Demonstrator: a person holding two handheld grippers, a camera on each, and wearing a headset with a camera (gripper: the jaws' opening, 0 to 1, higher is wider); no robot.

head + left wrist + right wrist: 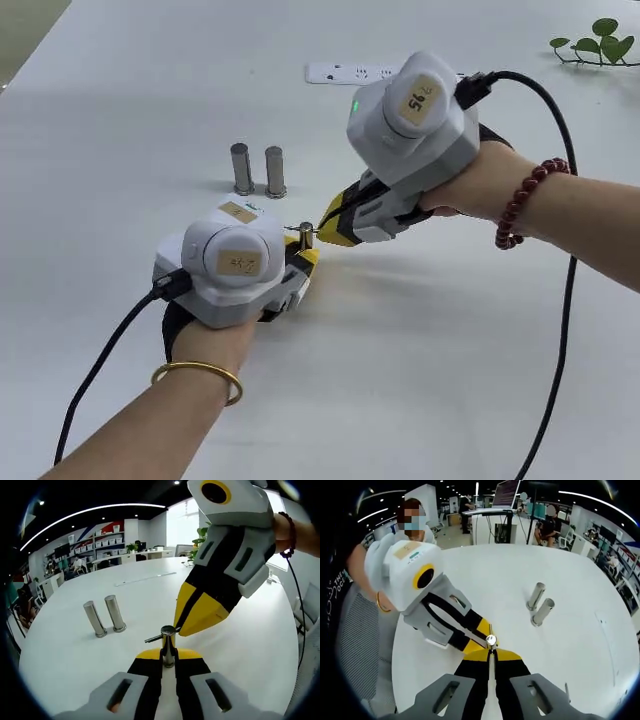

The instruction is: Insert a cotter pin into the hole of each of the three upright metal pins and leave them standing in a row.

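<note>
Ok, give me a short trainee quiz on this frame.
1. True or false: the left claw is shut on an upright metal pin.
2. How many free pins stand on the table beyond it?
3. The right claw grips: A) a cotter pin, B) a screwdriver, C) nothing.
Key: 1 true; 2 two; 3 A.

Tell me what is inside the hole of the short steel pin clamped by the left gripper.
A thin metal cotter pin passes through it, one end sticking out sideways. The right gripper has its yellow tips over the other end, so its depth is hidden.
</note>
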